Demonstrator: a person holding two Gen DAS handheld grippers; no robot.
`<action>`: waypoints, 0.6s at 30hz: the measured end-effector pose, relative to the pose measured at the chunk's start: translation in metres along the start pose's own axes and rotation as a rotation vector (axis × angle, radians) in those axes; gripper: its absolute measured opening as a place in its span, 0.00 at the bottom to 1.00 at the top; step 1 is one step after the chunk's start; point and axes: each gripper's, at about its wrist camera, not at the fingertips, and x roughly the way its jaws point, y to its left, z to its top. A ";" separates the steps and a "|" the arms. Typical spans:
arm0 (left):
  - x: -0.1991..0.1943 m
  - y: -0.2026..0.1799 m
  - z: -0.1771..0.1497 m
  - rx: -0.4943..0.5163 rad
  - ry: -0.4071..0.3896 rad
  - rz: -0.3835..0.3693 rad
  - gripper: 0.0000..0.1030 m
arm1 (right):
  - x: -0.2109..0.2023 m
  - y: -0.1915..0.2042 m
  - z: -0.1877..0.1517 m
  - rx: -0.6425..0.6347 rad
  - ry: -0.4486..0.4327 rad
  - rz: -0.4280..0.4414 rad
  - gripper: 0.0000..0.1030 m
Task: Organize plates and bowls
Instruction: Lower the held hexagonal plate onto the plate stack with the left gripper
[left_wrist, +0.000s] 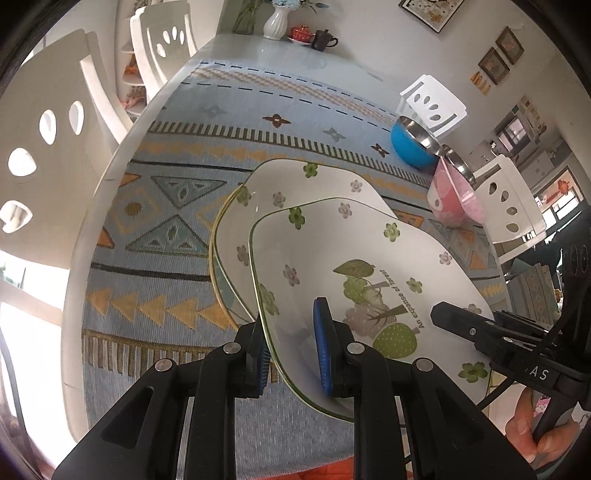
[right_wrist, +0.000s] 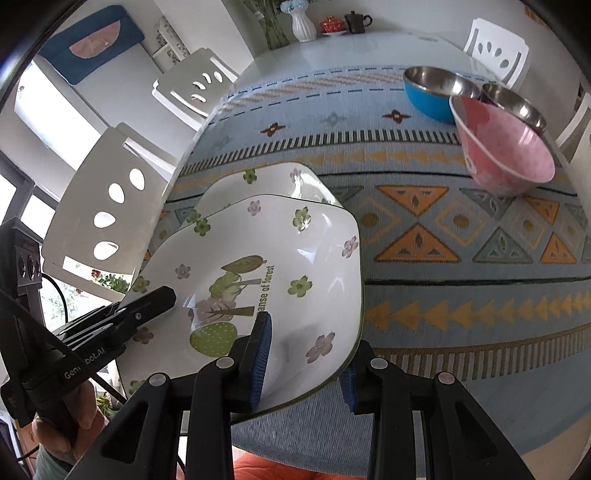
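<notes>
Both tools are clamped on one item: a white square ceramic plate with green rim, flower prints and a forest motif (left_wrist: 354, 266). The left gripper (left_wrist: 291, 354) pinches one edge, with one blue ribbed pad on the upper face and the other beneath the rim. The right gripper (right_wrist: 306, 354) pinches the opposite edge the same way. Neither pair of jaws is apart or empty.

The landmark is a second white floral plate with a yellow-green rim (left_wrist: 258, 192), resting on the blue patterned tablecloth (left_wrist: 166, 221). The held plate sits over the near part of this lower plate, offset toward the person and tilted. I cannot tell whether the two are touching.

Beyond the lower plate and to its right stand a blue-sided steel bowl (left_wrist: 413, 144), a pink bowl (left_wrist: 454, 199) and another steel bowl (right_wrist: 513, 103) close behind the pink one.

Judgement: the step in hand is stacking the held plate on the lower one. To do it well:
- level the plate first, so that both edges arrive together;
- shift it away from the person until the corners line up with the lower plate;
- lower gently, ceramic on ceramic;
- release only once the plate is seated, drawing the under-rim pads out sideways.

The risk is an uneven release tipping the plate.
</notes>
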 end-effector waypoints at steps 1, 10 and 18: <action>0.001 0.001 0.001 0.000 0.001 0.001 0.17 | 0.001 0.000 0.000 0.002 0.003 0.000 0.31; 0.009 0.005 0.002 -0.024 0.012 0.017 0.18 | 0.011 -0.004 0.005 0.022 0.031 -0.022 0.31; 0.005 0.020 0.006 -0.062 0.018 0.067 0.19 | 0.001 0.004 0.007 -0.012 0.002 -0.018 0.31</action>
